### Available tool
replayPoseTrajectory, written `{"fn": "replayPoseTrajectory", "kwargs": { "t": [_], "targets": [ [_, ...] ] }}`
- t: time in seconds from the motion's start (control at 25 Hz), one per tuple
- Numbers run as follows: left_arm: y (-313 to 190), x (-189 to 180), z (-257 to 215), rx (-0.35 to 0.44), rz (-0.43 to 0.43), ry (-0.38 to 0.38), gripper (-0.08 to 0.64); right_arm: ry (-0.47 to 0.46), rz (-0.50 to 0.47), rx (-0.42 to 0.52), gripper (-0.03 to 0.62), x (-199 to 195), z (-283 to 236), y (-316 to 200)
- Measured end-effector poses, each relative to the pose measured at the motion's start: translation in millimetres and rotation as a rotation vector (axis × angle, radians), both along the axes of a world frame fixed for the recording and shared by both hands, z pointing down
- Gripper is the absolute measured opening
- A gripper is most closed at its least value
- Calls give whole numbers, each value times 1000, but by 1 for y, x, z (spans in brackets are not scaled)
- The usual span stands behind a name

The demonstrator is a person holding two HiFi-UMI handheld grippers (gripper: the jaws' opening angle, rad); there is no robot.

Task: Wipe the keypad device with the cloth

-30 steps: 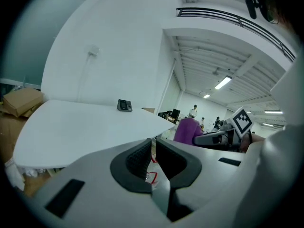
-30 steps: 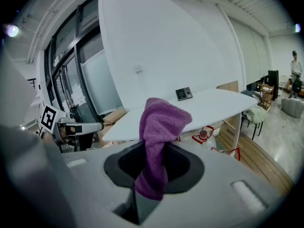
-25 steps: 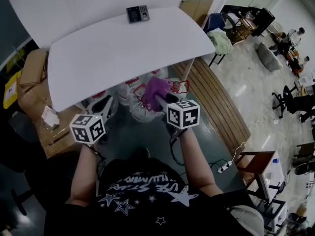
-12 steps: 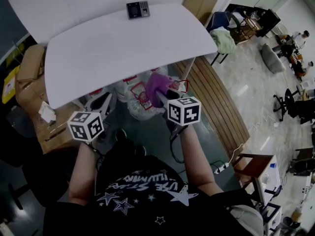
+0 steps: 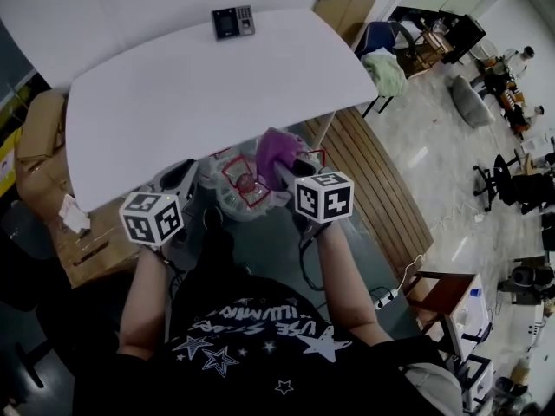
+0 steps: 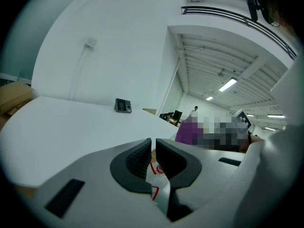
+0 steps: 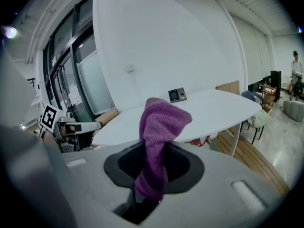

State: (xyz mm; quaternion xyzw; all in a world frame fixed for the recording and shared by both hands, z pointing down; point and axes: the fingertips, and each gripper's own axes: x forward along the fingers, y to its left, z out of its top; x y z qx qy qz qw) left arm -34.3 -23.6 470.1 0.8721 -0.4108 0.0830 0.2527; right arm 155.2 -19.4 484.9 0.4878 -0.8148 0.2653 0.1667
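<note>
The dark keypad device (image 5: 233, 22) stands at the far edge of the white table (image 5: 208, 94), small in the left gripper view (image 6: 123, 105) and the right gripper view (image 7: 177, 95). My right gripper (image 5: 282, 165) is below the table's near edge, shut on a purple cloth (image 5: 276, 152) that sticks up between its jaws (image 7: 160, 127). My left gripper (image 5: 178, 178) is held level to its left, also short of the table, its jaws nearly touching with nothing between them (image 6: 152, 156). Both are far from the device.
White plastic bags with red print (image 5: 238, 180) lie on the floor under the table's near edge. Cardboard boxes (image 5: 39, 146) stand at the left. A slatted wooden bench (image 5: 373, 180) runs at the right, with chairs and people beyond.
The view has shifted: the table and device now sit slightly further left and up. Both grippers stay near the table's front edge, the left one a little higher.
</note>
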Motion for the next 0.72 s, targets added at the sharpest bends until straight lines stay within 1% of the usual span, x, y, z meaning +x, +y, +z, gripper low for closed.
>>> {"fn": "replayPoseTrajectory", "kwargs": {
  "t": [0.2, 0.44, 0.72],
  "targets": [
    [-49, 8, 1, 0, 22, 12, 35, 9, 16, -2, 92, 6, 0, -48],
    [-116, 9, 3, -8, 40, 20, 35, 28, 33, -24, 92, 7, 4, -108],
    [-186, -4, -2, -18, 59, 26, 35, 48, 31, -33, 92, -9, -2, -179]
  ]
}}
